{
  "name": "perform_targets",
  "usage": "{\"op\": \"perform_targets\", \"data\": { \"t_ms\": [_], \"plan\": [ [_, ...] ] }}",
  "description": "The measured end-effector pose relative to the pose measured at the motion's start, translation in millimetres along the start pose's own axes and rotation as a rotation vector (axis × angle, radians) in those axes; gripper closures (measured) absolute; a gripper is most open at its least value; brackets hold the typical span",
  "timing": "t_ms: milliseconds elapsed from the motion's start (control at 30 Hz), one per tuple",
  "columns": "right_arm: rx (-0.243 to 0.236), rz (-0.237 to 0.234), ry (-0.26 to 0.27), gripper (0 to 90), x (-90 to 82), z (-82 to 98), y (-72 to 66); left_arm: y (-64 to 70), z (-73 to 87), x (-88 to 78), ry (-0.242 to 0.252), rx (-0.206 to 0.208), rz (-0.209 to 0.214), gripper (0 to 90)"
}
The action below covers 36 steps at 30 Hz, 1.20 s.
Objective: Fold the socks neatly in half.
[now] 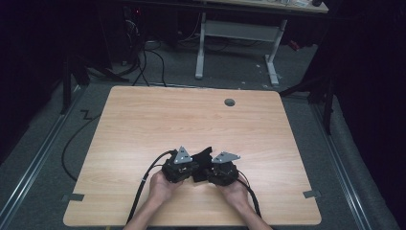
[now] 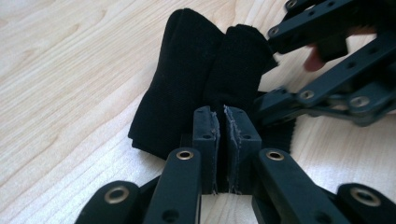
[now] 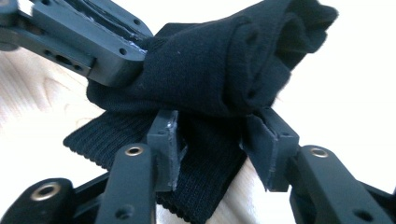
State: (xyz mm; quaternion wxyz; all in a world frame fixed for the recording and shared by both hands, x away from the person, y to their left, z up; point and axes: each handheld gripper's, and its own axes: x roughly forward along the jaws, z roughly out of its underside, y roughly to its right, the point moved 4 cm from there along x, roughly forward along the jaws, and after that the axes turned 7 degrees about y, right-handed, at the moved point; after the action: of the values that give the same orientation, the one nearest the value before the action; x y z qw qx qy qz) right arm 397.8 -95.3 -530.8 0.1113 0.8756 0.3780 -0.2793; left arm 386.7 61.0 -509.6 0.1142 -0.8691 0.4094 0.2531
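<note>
A black sock (image 1: 203, 155) lies bunched on the wooden table (image 1: 191, 115) near its front middle, between my two grippers. In the left gripper view the folded sock (image 2: 187, 74) reaches away from my left gripper (image 2: 222, 114), whose jaws are shut on a thin fold of it. My right gripper (image 3: 215, 126) stands open, its jaws wide apart around the sock's ribbed cuff (image 3: 205, 177), with the rolled body of the sock (image 3: 224, 60) just above. A hand holds each gripper (image 1: 189, 165) (image 1: 210, 167) from the front edge.
A round grey cable hole (image 1: 230, 102) sits at the table's far right. Black cables (image 1: 143, 184) trail off the front edge from both grippers. A white desk frame (image 1: 273, 52) stands on the floor beyond the table.
</note>
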Motion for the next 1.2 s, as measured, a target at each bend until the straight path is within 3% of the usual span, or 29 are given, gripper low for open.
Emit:
{"op": "perform_targets", "data": {
  "t_ms": [200,333,500,767,867,1033,1100,1200],
  "plan": [
    [0.022,-0.037,0.03,52.4,-19.1,0.7,0.7,-1.1,2.4,5.1,-0.002,-0.009,0.002,83.6],
    [0.011,-0.046,0.027,56.0,-26.6,5.8,2.8,-3.5,1.8,7.0,-0.002,-0.011,0.002,83.6],
    [0.022,-0.057,0.01,61.2,-20.0,10.9,4.3,-8.8,-1.4,11.0,-0.007,-0.012,-0.011,83.7],
    [0.035,-0.023,0.024,61.4,-2.9,6.8,0.4,-19.4,-3.6,7.1,0.01,-0.033,-0.043,83.7],
    [0.033,-0.004,0.029,61.4,-0.1,5.5,-1.8,-14.7,-6.7,1.9,0.022,-0.015,-0.046,83.8],
    [0.037,0.0,0.031,61.3,0.5,5.3,-2.2,1.9,-4.0,-4.5,-0.001,0.046,-0.044,83.1],
    [0.037,0.001,0.031,61.3,0.5,5.3,-2.4,3.2,-0.5,-2.7,-0.011,0.048,-0.048,82.5],
    [0.041,0.002,0.029,61.5,0.3,5.2,-2.8,-0.4,3.4,1.6,-0.004,0.016,-0.049,81.6]
  ]
}}
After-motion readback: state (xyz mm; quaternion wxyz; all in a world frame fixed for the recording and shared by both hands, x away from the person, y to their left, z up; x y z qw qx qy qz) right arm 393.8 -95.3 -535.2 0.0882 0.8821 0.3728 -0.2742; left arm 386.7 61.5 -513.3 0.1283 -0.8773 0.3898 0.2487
